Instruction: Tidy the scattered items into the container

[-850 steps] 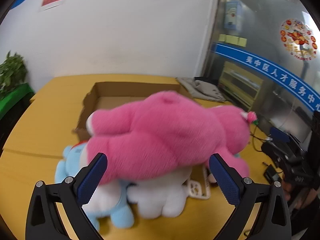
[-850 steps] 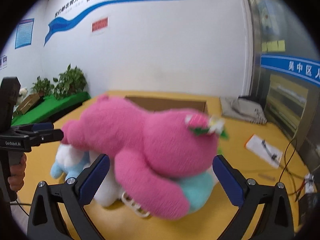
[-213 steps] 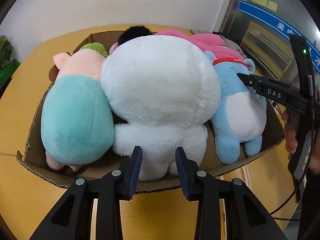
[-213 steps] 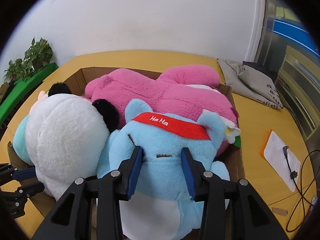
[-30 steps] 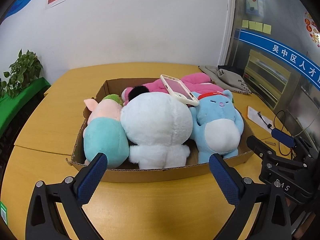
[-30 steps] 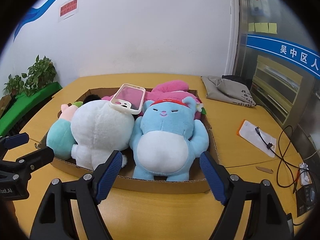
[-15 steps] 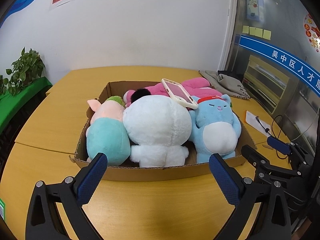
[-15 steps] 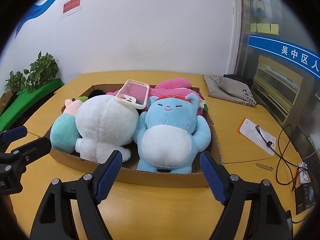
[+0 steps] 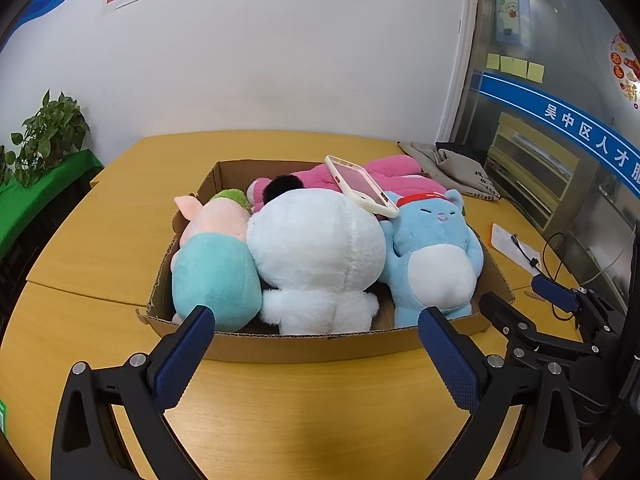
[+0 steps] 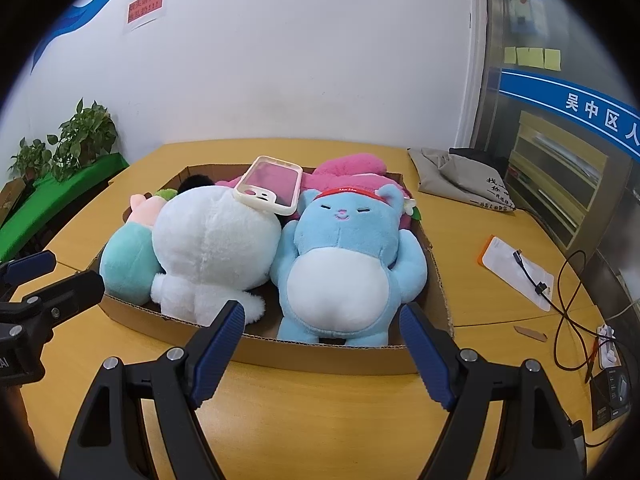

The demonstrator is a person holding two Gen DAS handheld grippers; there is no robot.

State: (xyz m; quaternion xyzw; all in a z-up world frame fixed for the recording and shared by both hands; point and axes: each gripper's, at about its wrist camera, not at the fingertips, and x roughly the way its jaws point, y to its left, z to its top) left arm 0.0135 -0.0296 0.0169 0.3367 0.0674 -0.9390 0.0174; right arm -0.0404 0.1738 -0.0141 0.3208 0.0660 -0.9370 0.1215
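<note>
A shallow cardboard box (image 9: pixel 304 345) (image 10: pixel 332 357) on the yellow table holds several plush toys: a teal-and-pink one (image 9: pixel 214 270) (image 10: pixel 130 258), a white one (image 9: pixel 316 256) (image 10: pixel 214 242), a blue one with a red headband (image 9: pixel 434 258) (image 10: pixel 344 266) and a pink one (image 9: pixel 394 172) (image 10: pixel 352 168) at the back. A phone in a cream case (image 9: pixel 360 190) (image 10: pixel 270 190) lies on top of the white toy. My left gripper (image 9: pixel 312 354) hangs open in front of the box, nothing between its fingers. My right gripper (image 10: pixel 320 352) is open too, before the blue toy.
A grey cloth bag (image 9: pixel 454 172) (image 10: pixel 466 182) lies at the table's back right. A white-and-orange packet with a cable (image 10: pixel 518 266) (image 9: pixel 514 246) sits right of the box. Potted plants on a green surface (image 10: pixel 66 178) stand left. Bare table lies in front of the box.
Over the last second both views have drawn back and risen slightly from the box. Nothing in the box has moved, and both grippers stay open.
</note>
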